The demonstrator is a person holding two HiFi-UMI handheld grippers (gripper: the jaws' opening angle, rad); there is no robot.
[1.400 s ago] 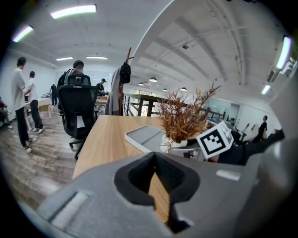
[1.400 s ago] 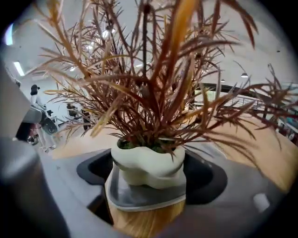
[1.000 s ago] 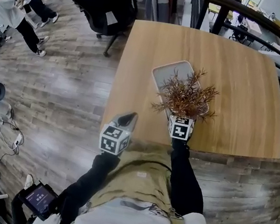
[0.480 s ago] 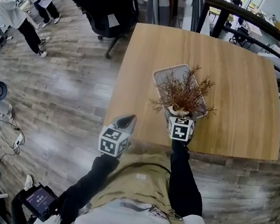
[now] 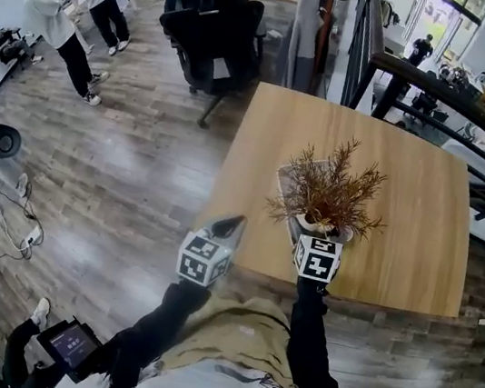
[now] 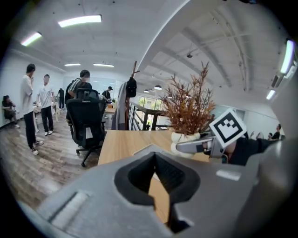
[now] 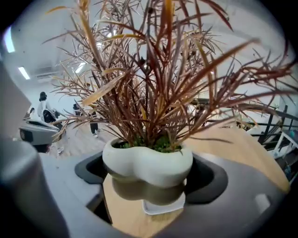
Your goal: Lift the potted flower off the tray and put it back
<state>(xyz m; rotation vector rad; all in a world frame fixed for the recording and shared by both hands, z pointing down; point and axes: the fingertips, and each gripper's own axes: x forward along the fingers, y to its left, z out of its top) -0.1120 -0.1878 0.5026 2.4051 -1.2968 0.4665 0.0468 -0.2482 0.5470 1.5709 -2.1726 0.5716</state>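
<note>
Right gripper (image 7: pixel 149 179) around potted flower (image 7: pixel 146 160), above tray (image 7: pixel 161 208).

Lighting: bright, even; strip lamps (image 6: pixel 80 20) up left of table (image 5: pixel 408 198). Fisheye bending, dark corners in gripper views. Jaws blurred close up; pot (image 7: pixel 147 162) clearer

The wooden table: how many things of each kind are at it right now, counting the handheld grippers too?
Potted flower: 1, held above the tray
Tray: 1
Grippers: 2, the left gripper and the right gripper
Total: 4
</note>
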